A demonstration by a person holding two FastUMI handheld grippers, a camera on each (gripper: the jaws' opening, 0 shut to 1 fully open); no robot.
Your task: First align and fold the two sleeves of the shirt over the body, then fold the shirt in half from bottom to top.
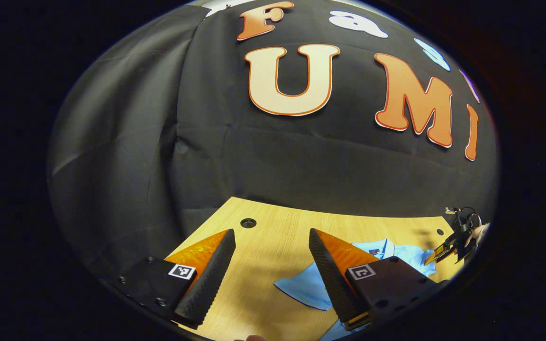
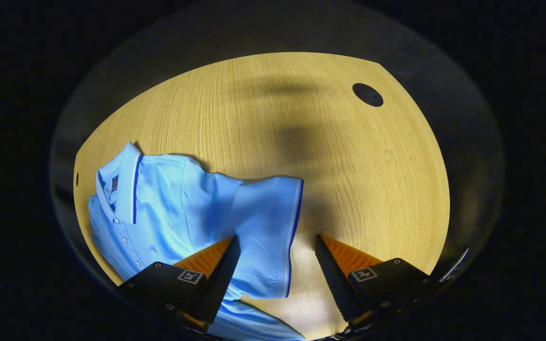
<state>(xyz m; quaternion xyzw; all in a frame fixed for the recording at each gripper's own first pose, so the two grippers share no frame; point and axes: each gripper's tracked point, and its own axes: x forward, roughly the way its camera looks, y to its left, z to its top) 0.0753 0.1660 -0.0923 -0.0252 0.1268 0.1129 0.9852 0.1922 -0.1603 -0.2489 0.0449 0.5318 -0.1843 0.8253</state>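
Shirt [image 2: 178, 208] sleeve [image 2: 266, 237] lies between your right gripper's [image 2: 277, 265] spread fingers; bare table [image 2: 349, 166] ahead. Your left gripper [image 1: 270, 265], spread too, has sleeve beside its right finger.

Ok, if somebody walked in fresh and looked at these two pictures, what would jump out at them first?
Most striking is the light blue polo shirt lying on the wooden table, its dark-trimmed sleeve spread out toward the right gripper, whose open jaws hang just above it. In the left gripper view, the left gripper hangs open over bare table beside the shirt's other sleeve.
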